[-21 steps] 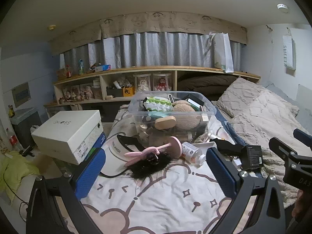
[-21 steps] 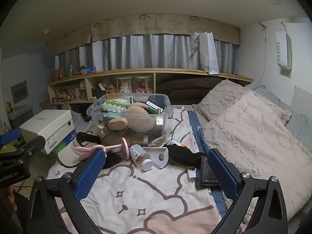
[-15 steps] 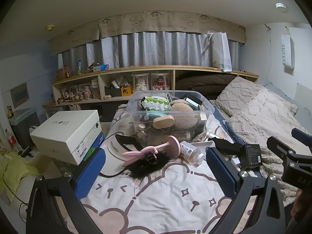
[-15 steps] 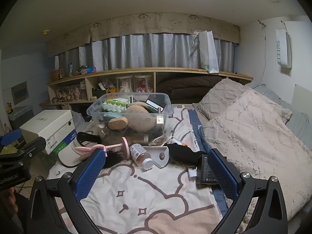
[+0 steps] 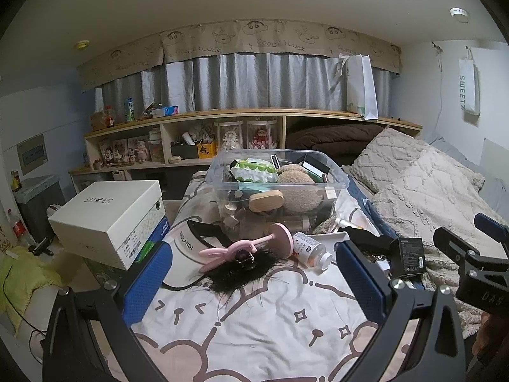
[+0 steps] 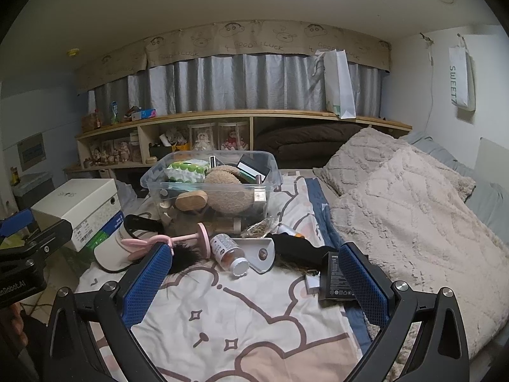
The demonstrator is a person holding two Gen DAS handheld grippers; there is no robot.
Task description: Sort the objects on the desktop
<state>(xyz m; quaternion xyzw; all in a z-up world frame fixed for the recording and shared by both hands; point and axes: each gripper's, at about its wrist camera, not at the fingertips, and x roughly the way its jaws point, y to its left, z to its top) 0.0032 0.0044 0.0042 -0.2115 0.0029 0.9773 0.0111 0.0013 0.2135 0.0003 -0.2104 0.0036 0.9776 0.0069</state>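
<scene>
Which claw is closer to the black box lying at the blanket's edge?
Right. The right claw has the black box against its right finger; the left claw sits farther left, facing the pink stand.

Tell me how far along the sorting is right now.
Done: the clear bin already holds several things. In hand: nothing; left gripper and right gripper are both open. Left: pink stand, pill bottle, visor and black box lie on the bedsheet.
</scene>
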